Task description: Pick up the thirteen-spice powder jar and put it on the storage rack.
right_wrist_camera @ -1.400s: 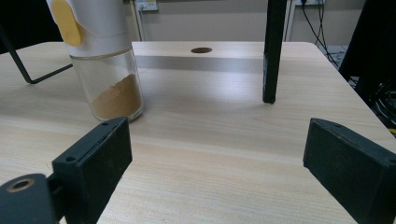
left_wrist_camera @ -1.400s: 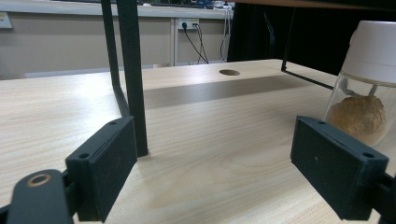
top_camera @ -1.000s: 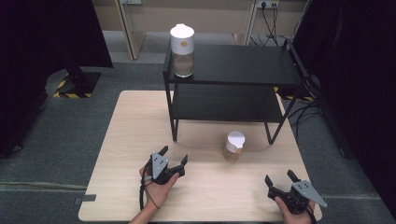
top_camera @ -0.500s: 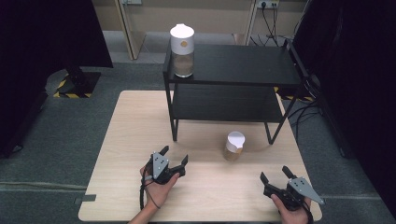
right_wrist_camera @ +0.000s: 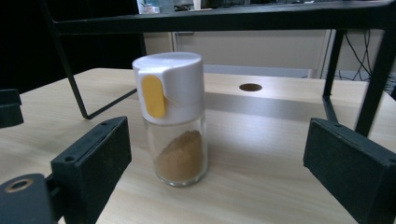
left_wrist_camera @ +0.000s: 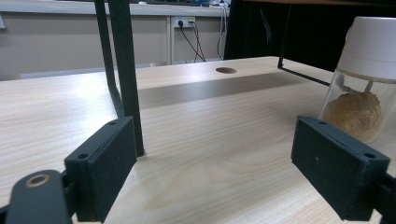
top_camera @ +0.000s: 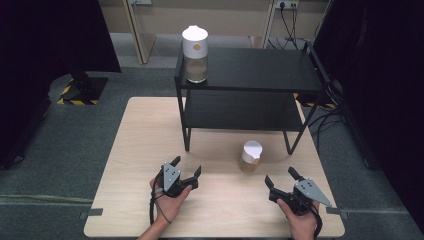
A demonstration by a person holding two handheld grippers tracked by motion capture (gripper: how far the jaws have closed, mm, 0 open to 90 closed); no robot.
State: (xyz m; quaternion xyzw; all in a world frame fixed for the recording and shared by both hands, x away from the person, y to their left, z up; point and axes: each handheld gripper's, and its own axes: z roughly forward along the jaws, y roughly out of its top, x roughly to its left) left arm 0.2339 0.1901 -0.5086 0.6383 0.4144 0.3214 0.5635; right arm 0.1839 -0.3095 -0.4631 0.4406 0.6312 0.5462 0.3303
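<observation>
Jaws of both my grippers are gaping wide, gripping nothing. My right gripper (top_camera: 284, 180) is facing the spice jar (right_wrist_camera: 175, 119), standing upright on the table (top_camera: 140, 135) near it; my left gripper (top_camera: 185, 167) is hovering well apart.

Spice jar (left_wrist_camera: 359, 88) beside open tool (left_wrist_camera: 224, 177).

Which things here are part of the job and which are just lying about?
In the job:
spice jar on the table
right gripper, jaws open, aimed at that jar
left gripper, jaws open

Lying about:
black shelf rack
second jar on the rack's top shelf
wooden table
</observation>
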